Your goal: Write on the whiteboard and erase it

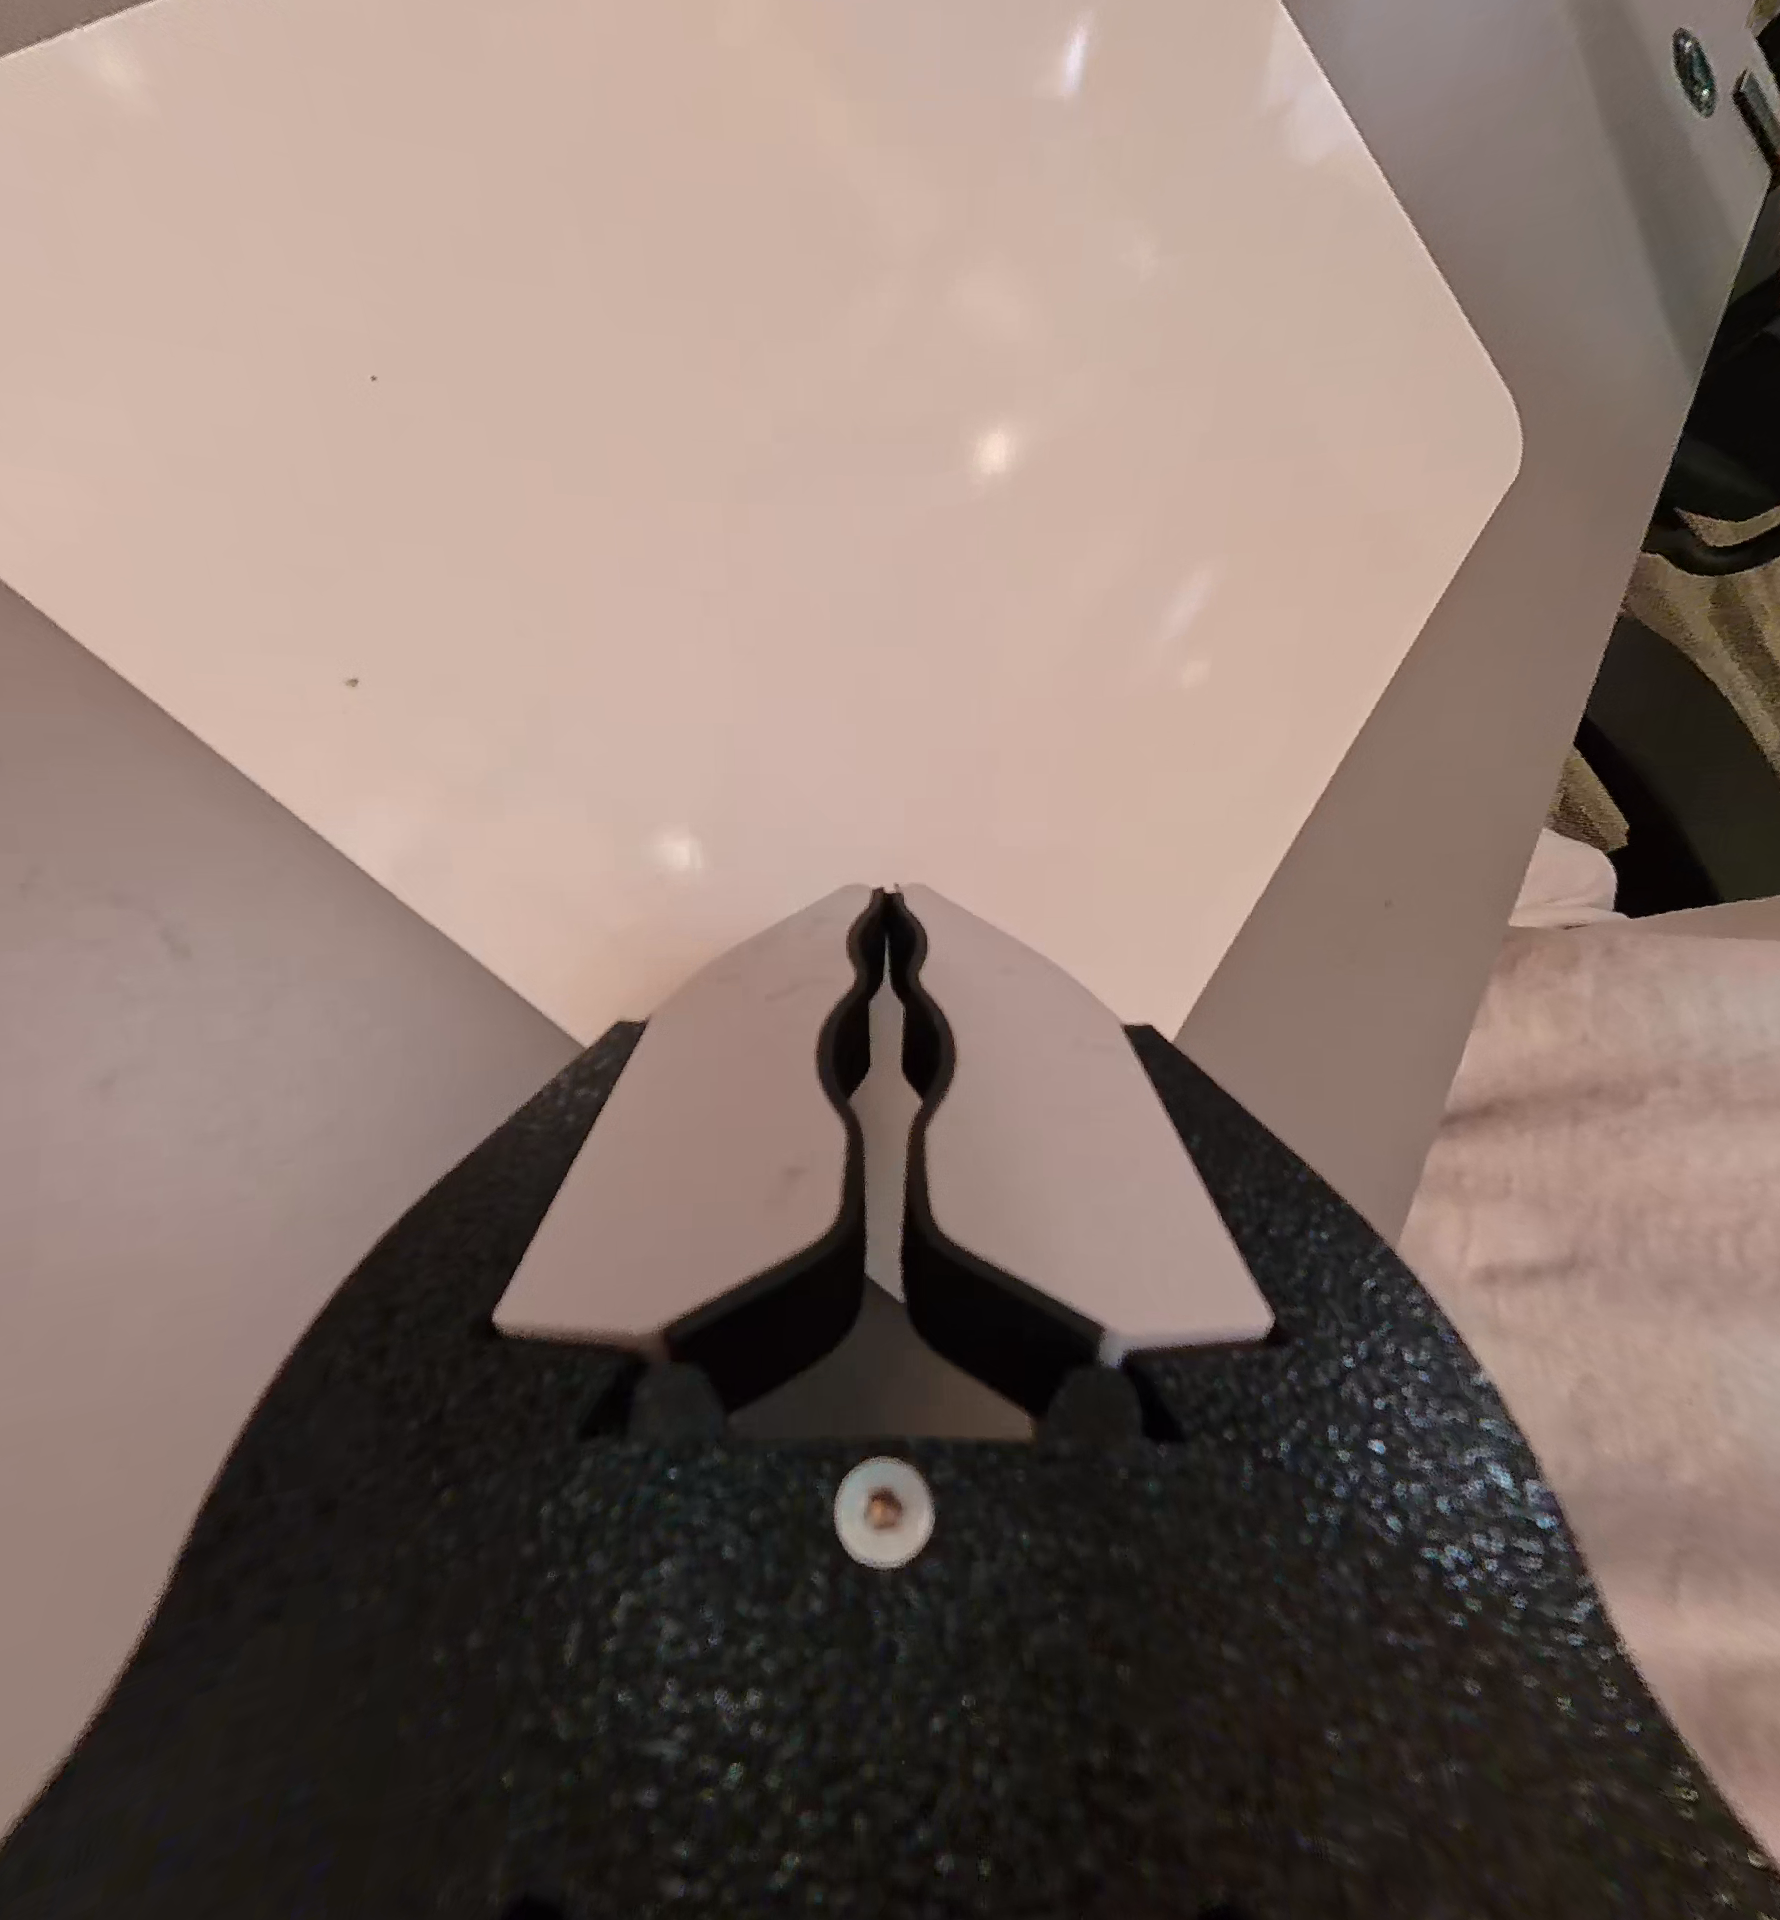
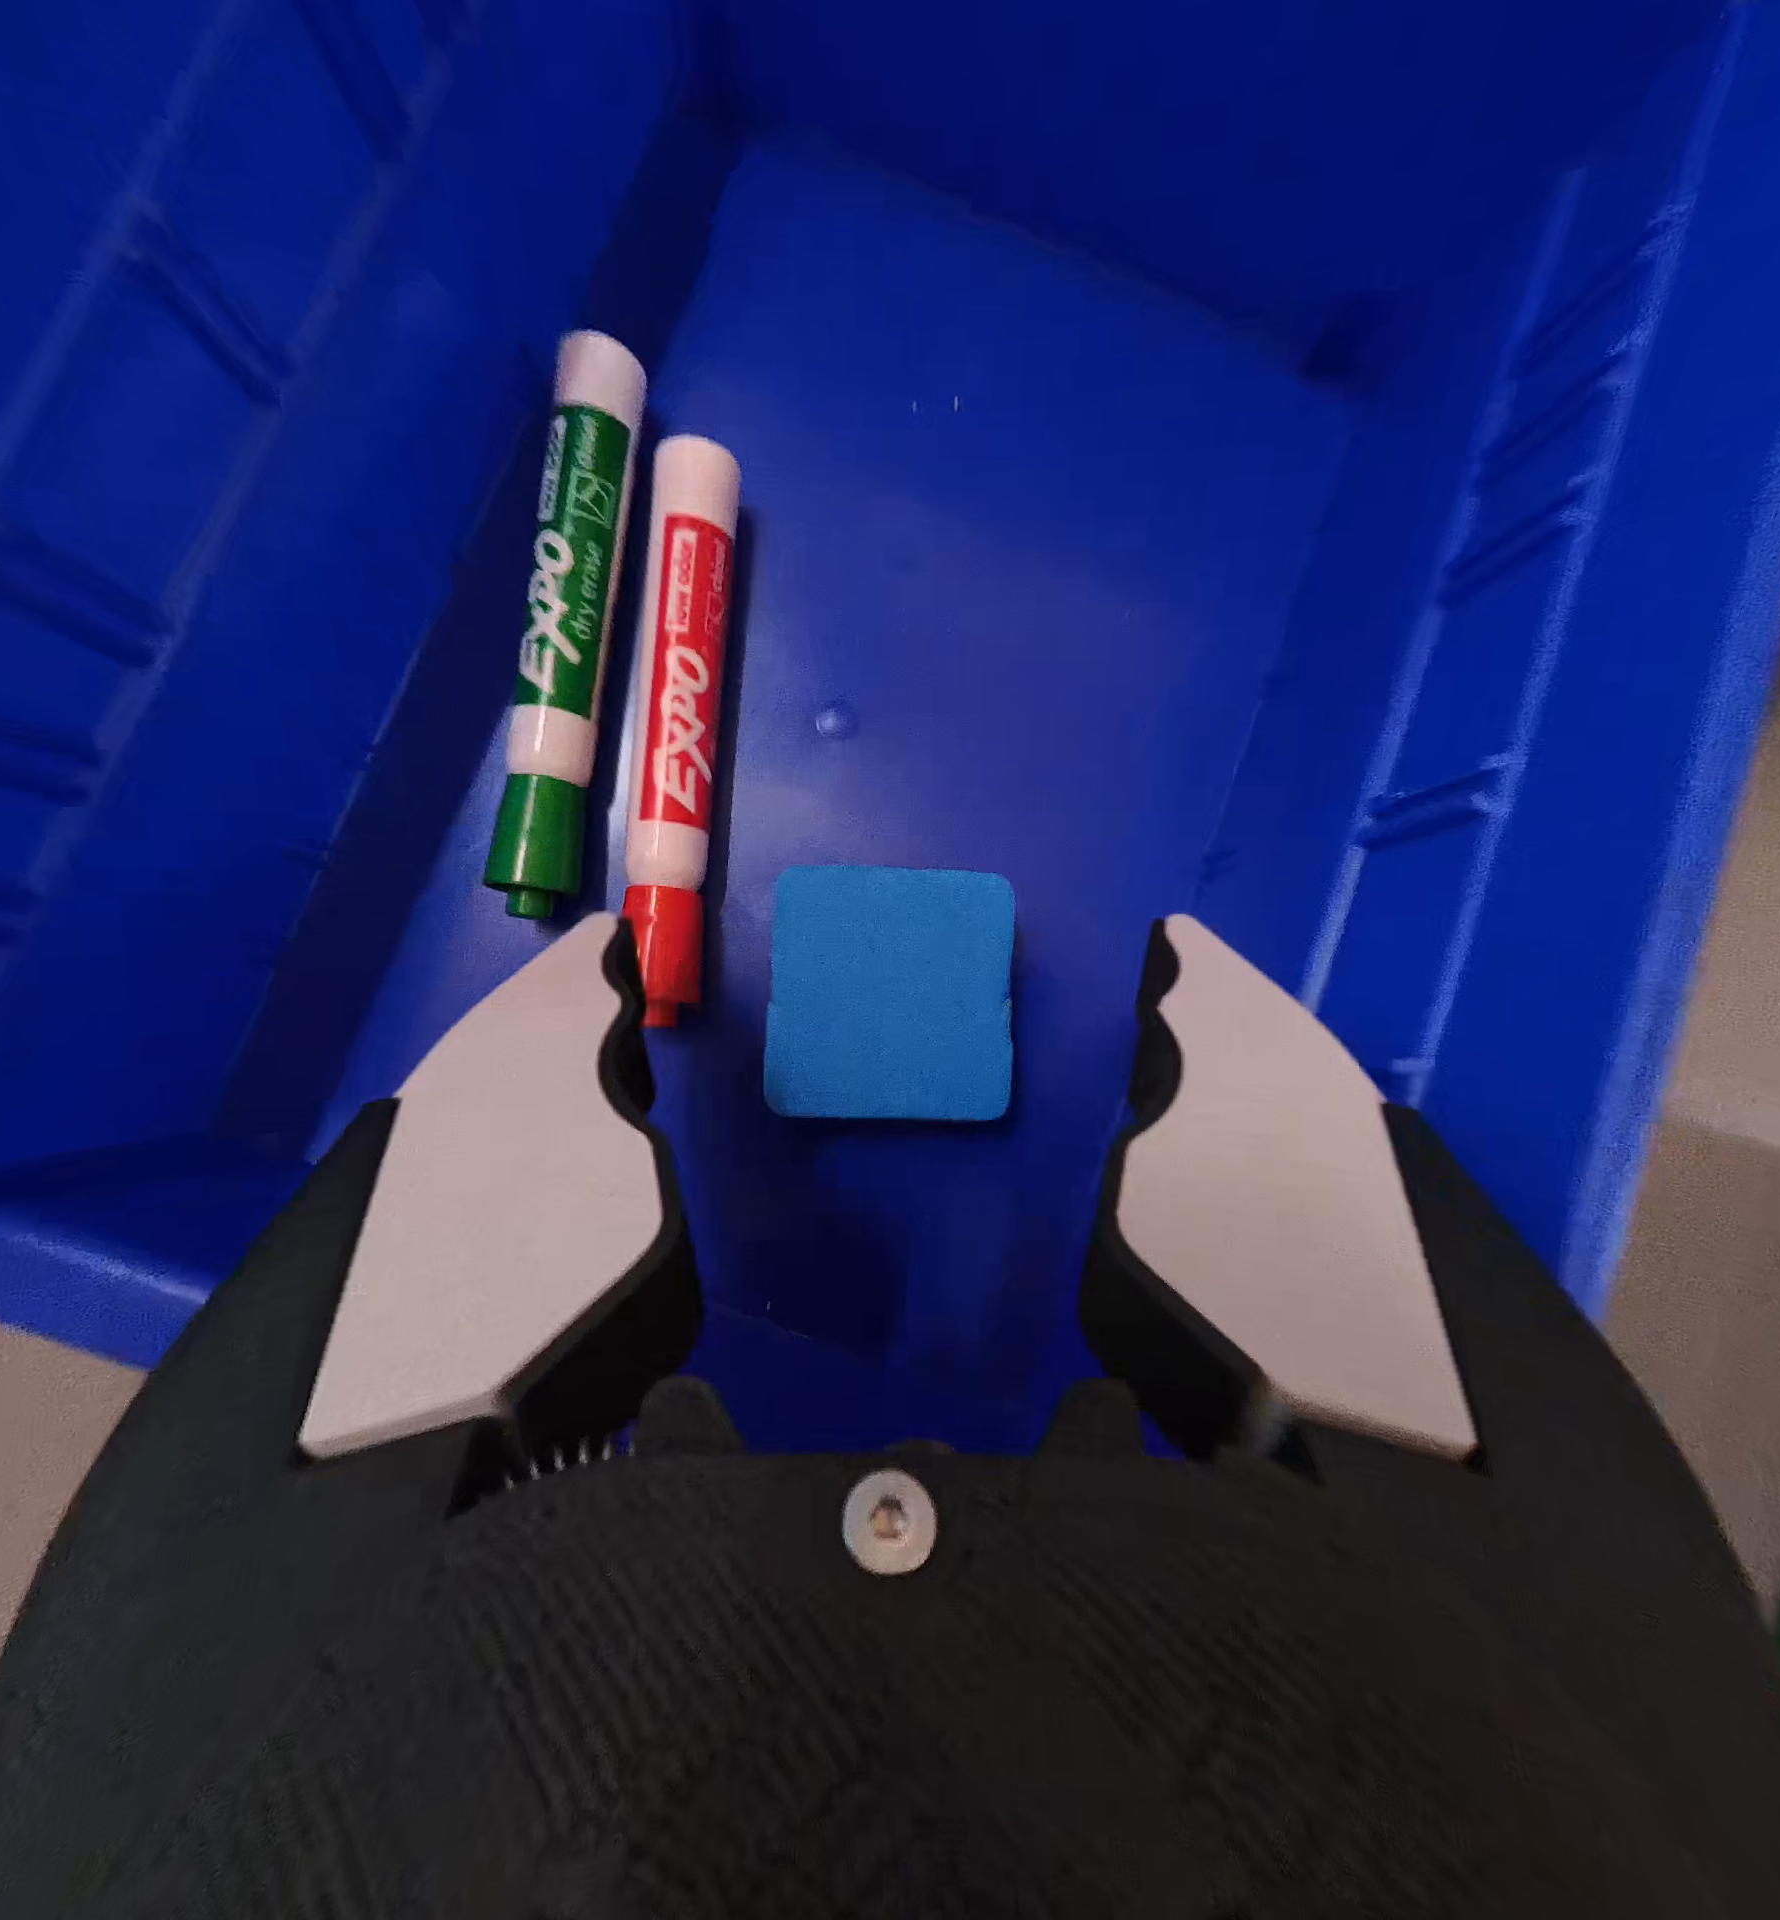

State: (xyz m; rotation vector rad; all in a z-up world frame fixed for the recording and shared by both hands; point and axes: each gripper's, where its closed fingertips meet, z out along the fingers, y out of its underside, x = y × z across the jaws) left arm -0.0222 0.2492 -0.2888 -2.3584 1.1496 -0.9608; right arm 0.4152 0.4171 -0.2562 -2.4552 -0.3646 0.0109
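Observation:
A blank white whiteboard lies flat on the table, turned cornerwise. My left gripper is shut and empty, its tips over the board's near corner. In the right wrist view a blue bin holds a green marker, a red marker and a small blue square eraser. The markers lie side by side at the left, caps toward me. My right gripper is open and empty above the bin, with the eraser between its fingers and the left fingertip close to the red marker's cap.
The grey table surrounds the whiteboard; its right edge drops to a patterned floor. A pale cloth-covered shape is at the lower right. The bin's ribbed walls rise on both sides of my right gripper.

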